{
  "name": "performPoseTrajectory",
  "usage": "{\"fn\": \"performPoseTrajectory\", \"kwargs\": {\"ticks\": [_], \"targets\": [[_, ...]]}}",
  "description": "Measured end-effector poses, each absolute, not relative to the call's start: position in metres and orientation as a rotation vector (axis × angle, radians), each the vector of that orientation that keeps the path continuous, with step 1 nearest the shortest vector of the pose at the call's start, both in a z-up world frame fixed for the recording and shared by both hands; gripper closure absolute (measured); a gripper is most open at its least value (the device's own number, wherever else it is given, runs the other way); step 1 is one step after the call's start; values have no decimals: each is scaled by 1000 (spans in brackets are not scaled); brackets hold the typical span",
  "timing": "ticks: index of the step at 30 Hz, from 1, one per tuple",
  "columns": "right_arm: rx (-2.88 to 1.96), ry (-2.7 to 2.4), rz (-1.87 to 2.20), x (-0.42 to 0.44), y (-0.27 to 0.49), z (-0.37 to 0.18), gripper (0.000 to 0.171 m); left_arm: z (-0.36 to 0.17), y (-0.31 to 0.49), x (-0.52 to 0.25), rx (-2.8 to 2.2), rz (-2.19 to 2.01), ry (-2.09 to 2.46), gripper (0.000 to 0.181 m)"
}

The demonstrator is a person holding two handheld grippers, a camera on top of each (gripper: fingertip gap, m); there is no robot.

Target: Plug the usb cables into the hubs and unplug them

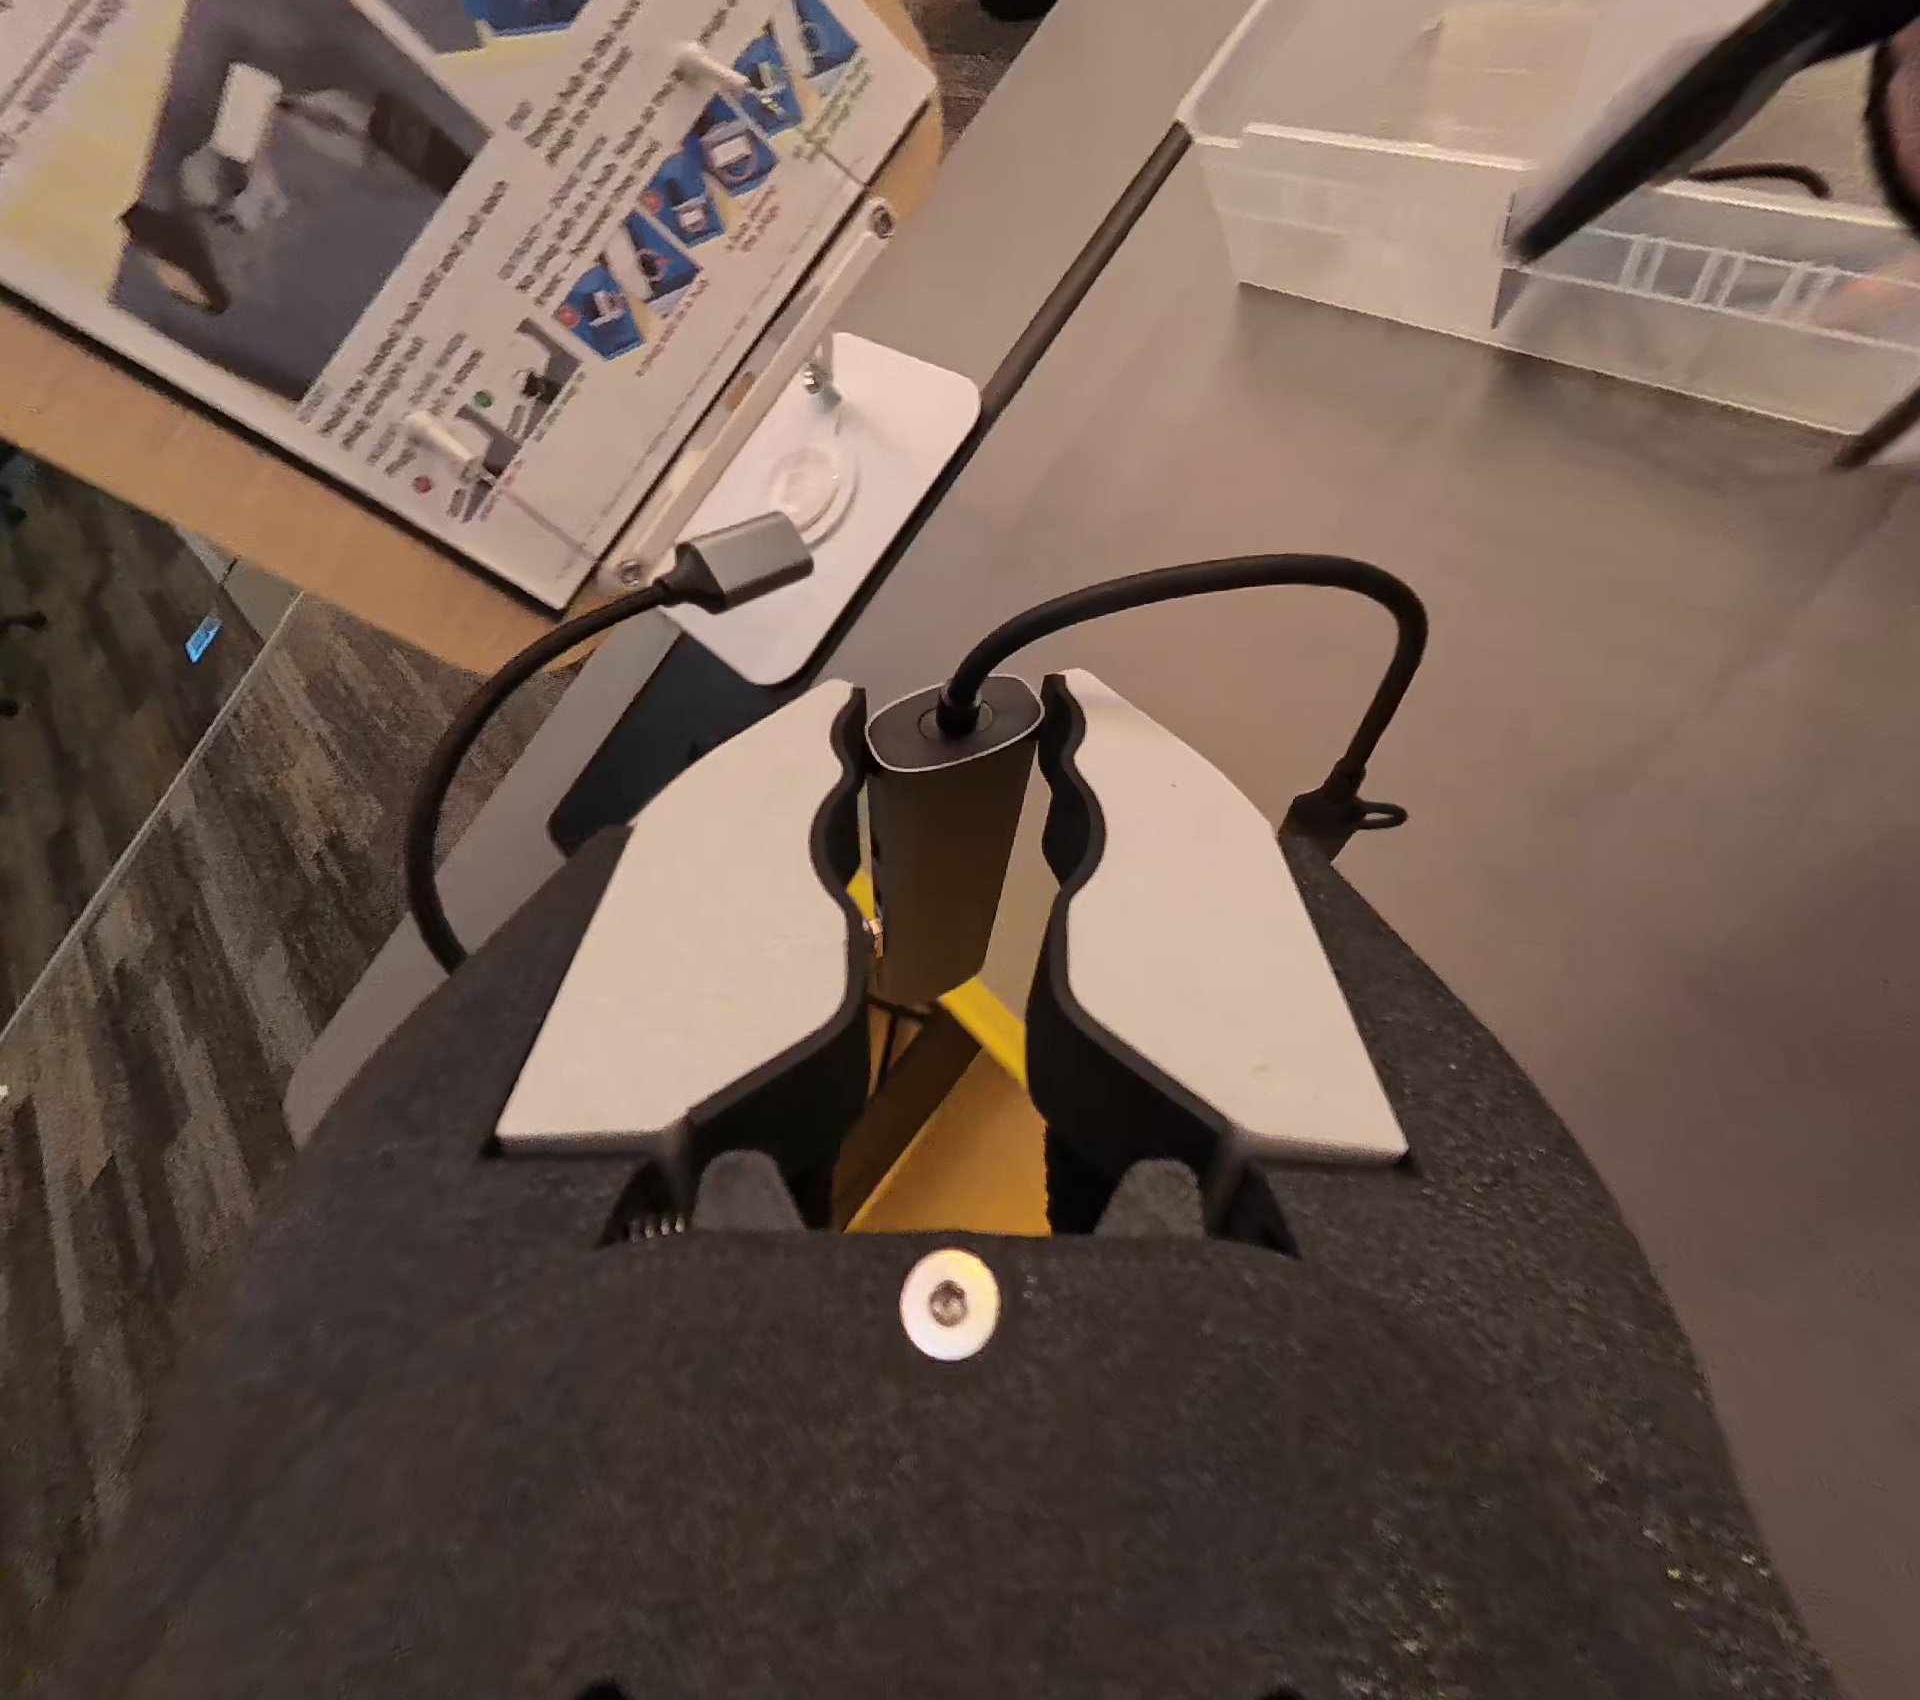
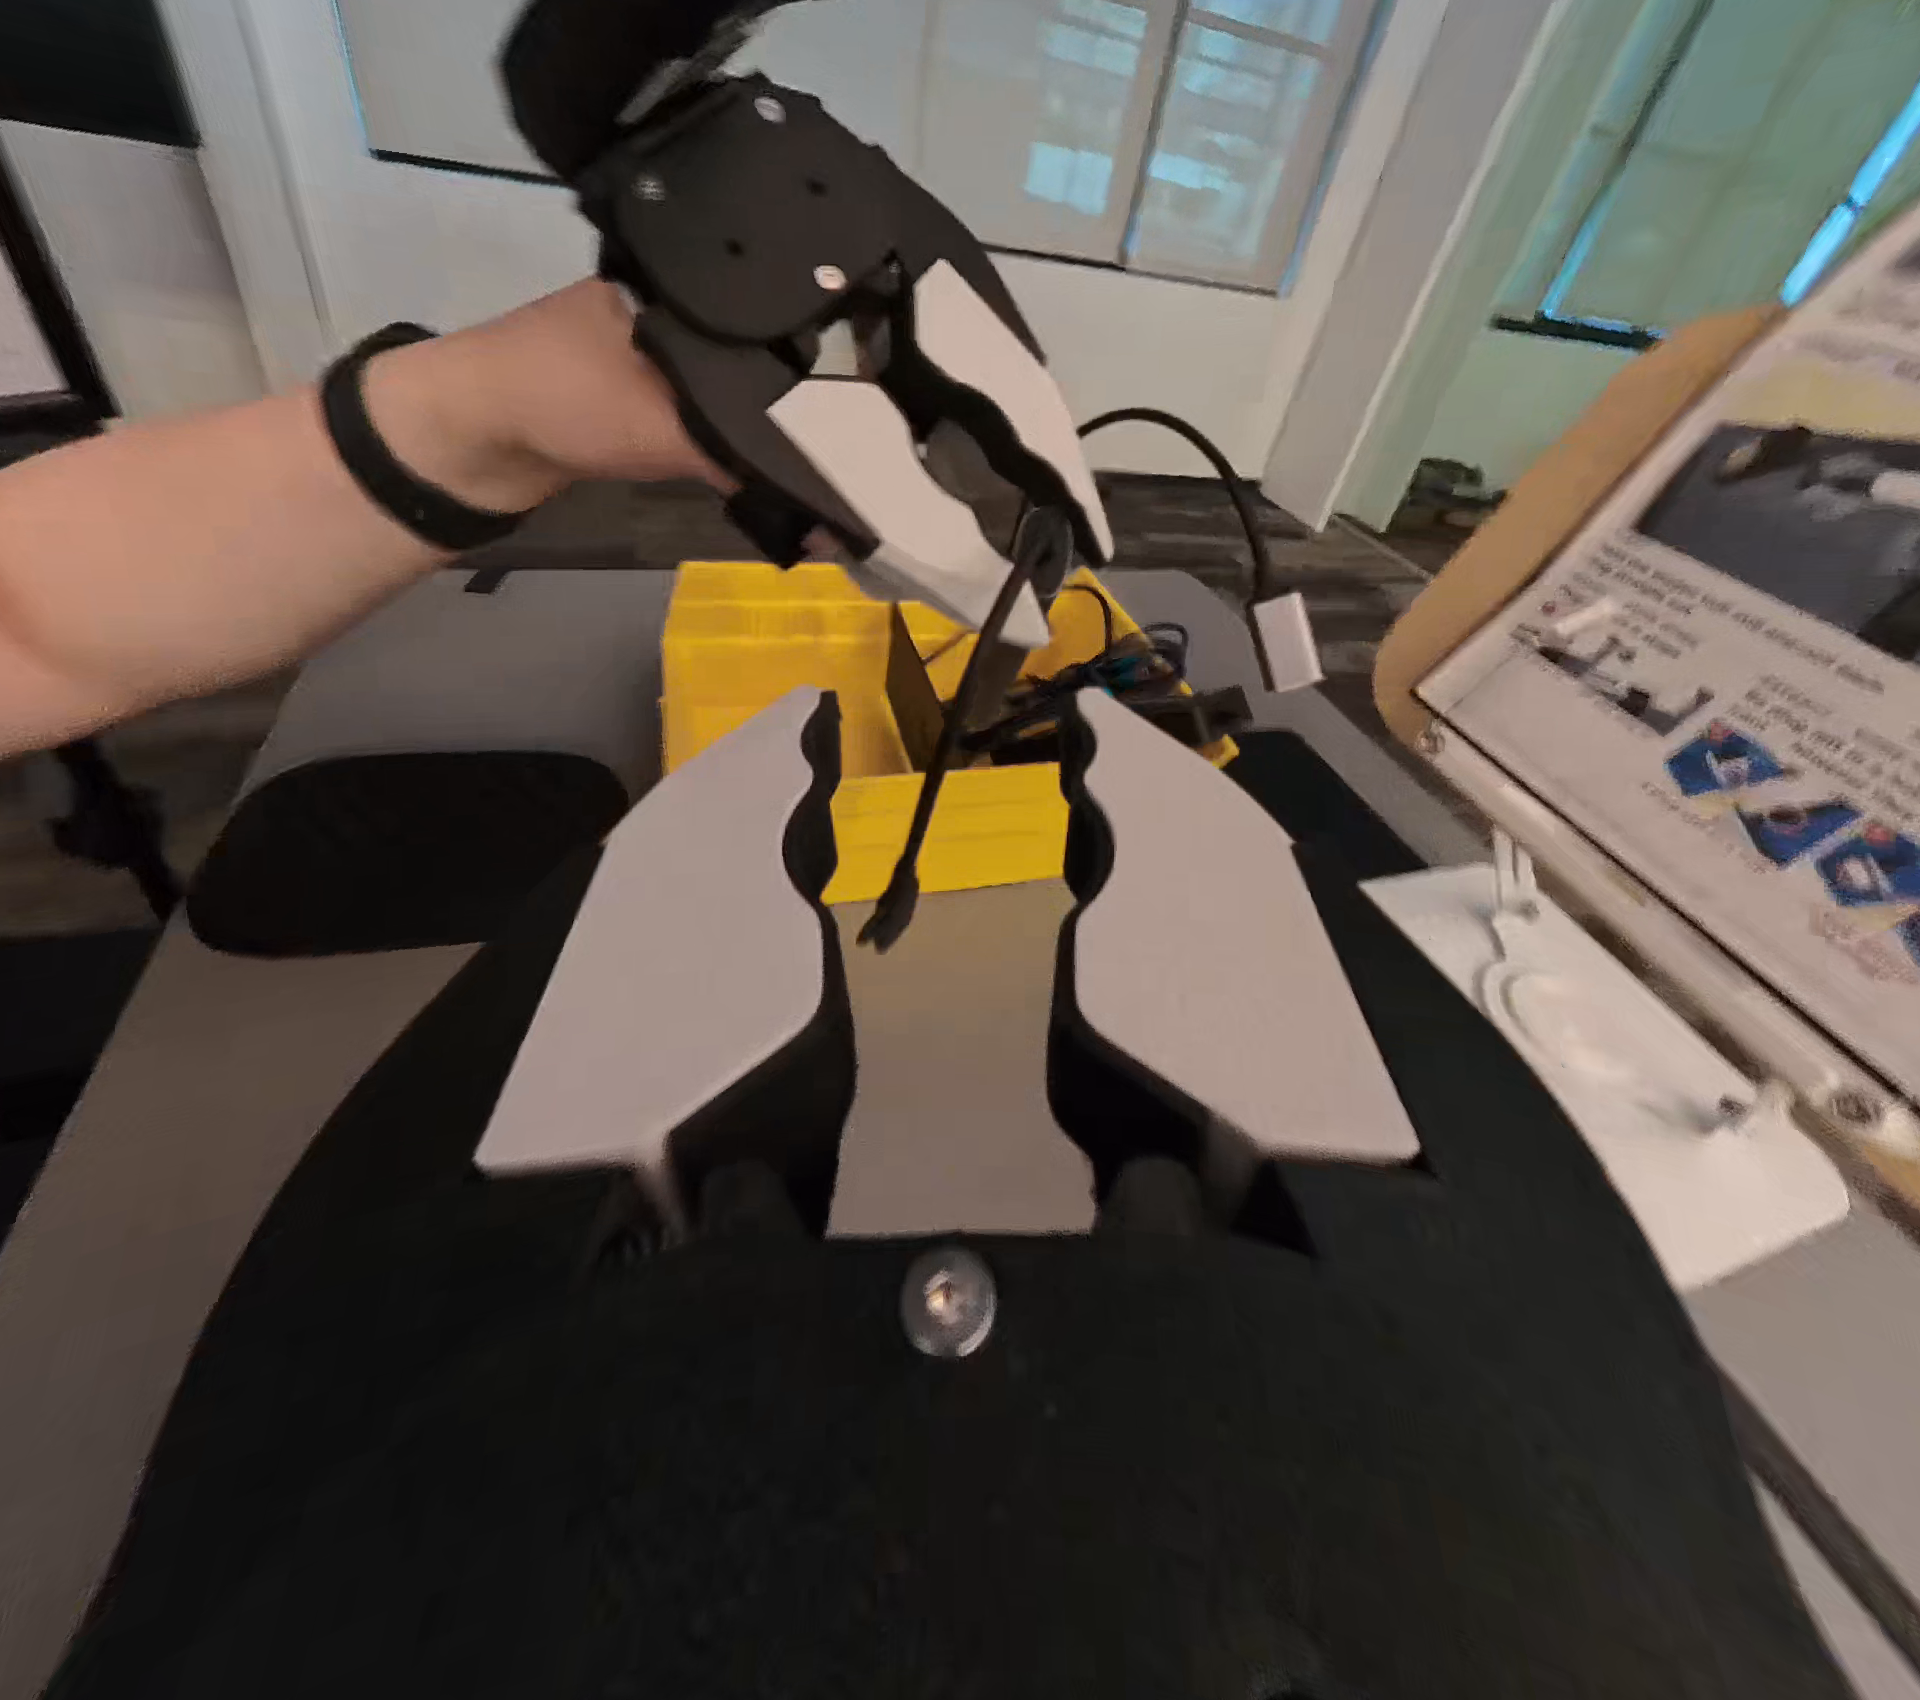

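Note:
My left gripper (image 1: 951,715) is shut on a dark grey USB hub (image 1: 951,829) and holds it in the air. A black cable (image 1: 1195,585) leaves the hub's end cap, arcs right and ends in a small black plug (image 1: 1340,803) that hangs free. A second black cable with a grey metal connector (image 1: 743,559) loops out from the left. The right wrist view shows the left gripper (image 2: 1049,590), the hub (image 2: 1039,538), the hanging plug (image 2: 894,907) and the grey connector (image 2: 1288,642). My right gripper (image 2: 951,715) is open and empty below them.
A yellow bin (image 2: 769,642) holding cables stands on the grey table (image 1: 1351,507). A clear plastic bin (image 1: 1351,196) sits at the back right. An instruction board (image 1: 416,144) on a white stand base (image 1: 883,424) stands at the table's edge. A hand (image 2: 520,424) holds the left gripper.

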State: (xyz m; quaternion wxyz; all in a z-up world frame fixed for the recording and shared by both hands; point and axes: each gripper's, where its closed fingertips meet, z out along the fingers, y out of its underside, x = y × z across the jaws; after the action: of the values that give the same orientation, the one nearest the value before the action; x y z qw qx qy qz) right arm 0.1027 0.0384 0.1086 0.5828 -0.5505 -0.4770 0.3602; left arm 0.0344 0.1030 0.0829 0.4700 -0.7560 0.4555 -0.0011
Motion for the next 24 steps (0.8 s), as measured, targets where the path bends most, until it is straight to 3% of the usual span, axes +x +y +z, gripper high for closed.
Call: {"fn": "performPoseTrajectory", "kwargs": {"ticks": [5, 14, 24], "targets": [[-1499, -1075, 665, 103, 66, 76, 131, 53, 96, 72, -1858, 45, 1192, 150], [-1681, -1078, 735, 110, 77, 51, 164, 26, 93, 109, -1862, 12, 1239, 150], [-1742, -1140, 781, 114, 79, 39, 166, 18, 87, 119, -1832, 36, 1296, 150]]}}
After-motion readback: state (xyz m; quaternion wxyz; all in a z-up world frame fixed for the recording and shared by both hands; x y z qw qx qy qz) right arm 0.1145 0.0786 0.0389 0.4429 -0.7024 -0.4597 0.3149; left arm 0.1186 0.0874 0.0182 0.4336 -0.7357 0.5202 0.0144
